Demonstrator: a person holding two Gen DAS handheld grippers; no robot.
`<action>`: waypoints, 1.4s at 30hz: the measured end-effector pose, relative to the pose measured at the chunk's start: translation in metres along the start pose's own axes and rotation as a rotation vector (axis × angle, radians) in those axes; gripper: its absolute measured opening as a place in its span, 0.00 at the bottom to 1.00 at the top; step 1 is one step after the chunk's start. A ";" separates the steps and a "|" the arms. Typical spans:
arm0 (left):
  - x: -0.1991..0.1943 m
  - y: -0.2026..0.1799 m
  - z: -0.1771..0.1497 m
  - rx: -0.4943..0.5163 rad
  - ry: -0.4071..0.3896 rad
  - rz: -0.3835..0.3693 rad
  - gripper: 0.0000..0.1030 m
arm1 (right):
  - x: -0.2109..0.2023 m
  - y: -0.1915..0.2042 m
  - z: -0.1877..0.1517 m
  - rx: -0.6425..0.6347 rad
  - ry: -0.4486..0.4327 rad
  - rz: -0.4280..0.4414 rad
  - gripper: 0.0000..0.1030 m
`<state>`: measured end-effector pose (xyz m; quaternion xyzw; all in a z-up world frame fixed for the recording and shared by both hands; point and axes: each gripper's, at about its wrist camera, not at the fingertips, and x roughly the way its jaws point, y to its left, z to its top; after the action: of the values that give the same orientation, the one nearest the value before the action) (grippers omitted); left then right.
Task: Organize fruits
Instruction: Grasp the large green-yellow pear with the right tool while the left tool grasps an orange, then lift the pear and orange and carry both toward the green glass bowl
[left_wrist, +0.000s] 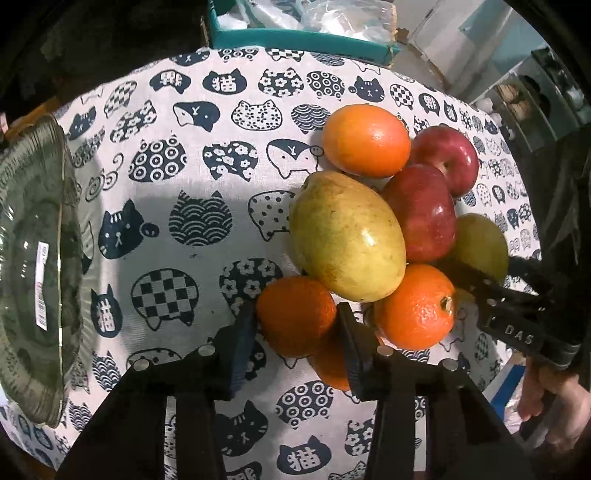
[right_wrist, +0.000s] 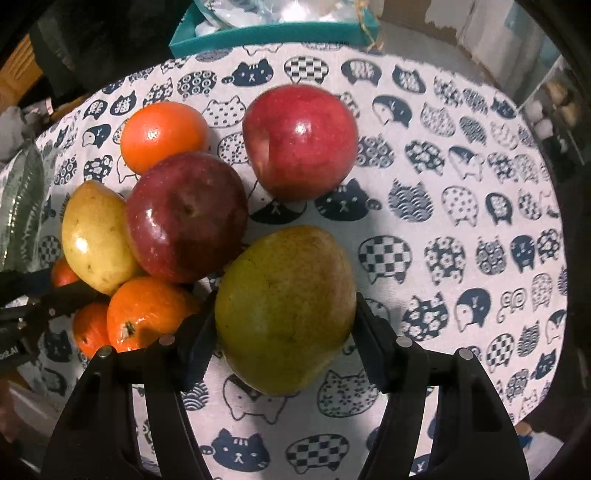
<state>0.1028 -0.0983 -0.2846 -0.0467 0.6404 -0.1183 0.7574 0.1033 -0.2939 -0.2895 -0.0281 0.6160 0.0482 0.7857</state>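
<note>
A home setting is suggested, most likely a dining or living corner. The surface (right_wrist: 461, 155) is covered by a white cloth printed with dark blue cat heads, and loose fruit (left_wrist: 347, 236) is piled on it. A ribbed green glass dish (left_wrist: 33, 266), with a price sticker left on it, is seen left of the fruit. Beyond the far edge of the surface, a teal box (left_wrist: 295, 37) stuffed with clear plastic bags is kept. Right of that box, cardboard cartons (left_wrist: 436, 40) and a cluttered shelf rack (left_wrist: 524, 96) are visible.
</note>
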 end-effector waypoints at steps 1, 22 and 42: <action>-0.001 0.000 -0.001 0.005 -0.005 0.006 0.42 | -0.002 0.000 -0.001 -0.002 -0.010 -0.004 0.65; -0.086 -0.010 -0.009 0.071 -0.260 0.091 0.41 | -0.092 0.008 0.010 -0.035 -0.262 -0.019 0.65; -0.187 0.007 -0.021 0.027 -0.502 0.100 0.41 | -0.194 0.040 0.011 -0.087 -0.536 0.026 0.65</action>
<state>0.0548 -0.0449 -0.1104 -0.0327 0.4323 -0.0738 0.8981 0.0641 -0.2614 -0.0978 -0.0400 0.3838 0.0906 0.9181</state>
